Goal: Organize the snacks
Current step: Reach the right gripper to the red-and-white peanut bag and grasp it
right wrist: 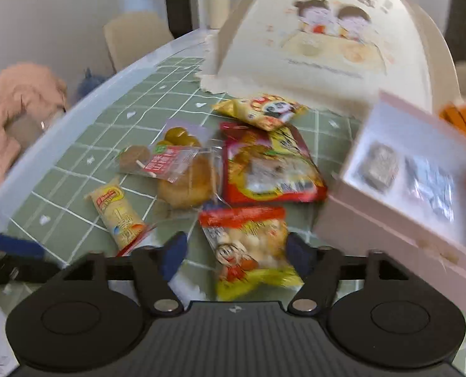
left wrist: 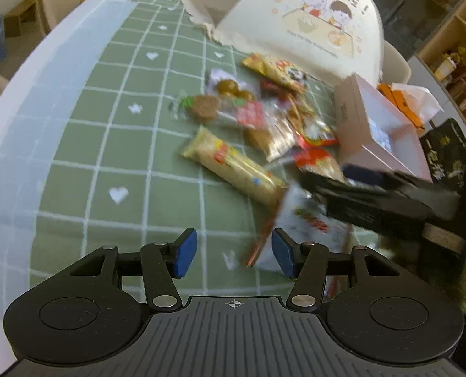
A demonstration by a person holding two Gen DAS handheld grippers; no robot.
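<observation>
Several snack packs lie in a heap on the green checked cloth (left wrist: 107,144). A long beige cracker pack (left wrist: 233,165) lies nearest the left gripper (left wrist: 234,257), which is open and empty above the cloth. A white and red packet (left wrist: 308,229) lies by its right finger. In the right wrist view the right gripper (right wrist: 237,256) is open around a red and yellow snack bag (right wrist: 248,248), jaws apart from it. A red bag (right wrist: 270,166), a bun (right wrist: 185,182) and the cracker pack (right wrist: 118,216) lie beyond. A pink open box (right wrist: 399,194) stands right, holding small packets.
A large cream food cover (right wrist: 324,40) with a cartoon print stands behind the snacks. The other gripper's dark body (left wrist: 390,198) crosses the right of the left wrist view. A black box (left wrist: 449,154) and orange packets (left wrist: 402,103) lie far right. A pink garment (right wrist: 16,110) lies off the table's left.
</observation>
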